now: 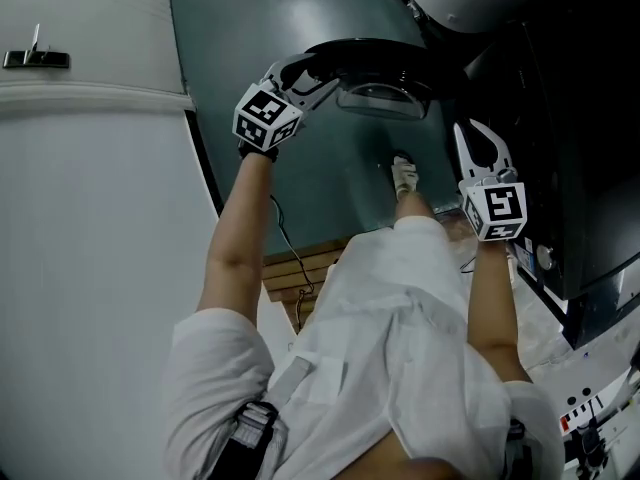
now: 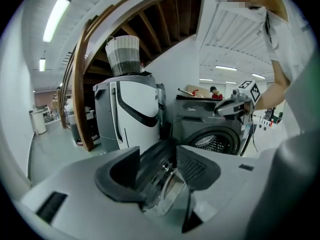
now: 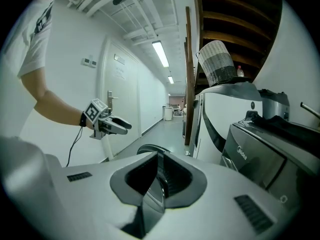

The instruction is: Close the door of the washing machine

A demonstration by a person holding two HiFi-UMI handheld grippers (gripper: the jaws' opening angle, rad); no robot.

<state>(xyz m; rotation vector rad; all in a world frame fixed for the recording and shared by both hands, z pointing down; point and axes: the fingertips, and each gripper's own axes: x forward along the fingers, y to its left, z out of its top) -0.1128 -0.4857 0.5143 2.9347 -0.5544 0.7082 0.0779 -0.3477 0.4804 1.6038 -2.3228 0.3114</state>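
Nothing is closed yet, we judge: the washing machine door [image 1: 375, 63] stands swung out from the washing machine [image 2: 216, 134], its rim between our left gripper's [image 1: 312, 76] parted, unclamped jaws, while our right gripper [image 1: 483, 146] hangs narrow and empty.

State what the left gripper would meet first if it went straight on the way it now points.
Most likely the washing machine door: its dark rim lies straight ahead of the left gripper, in line with the open jaws. Whether it touches yet is unclear.
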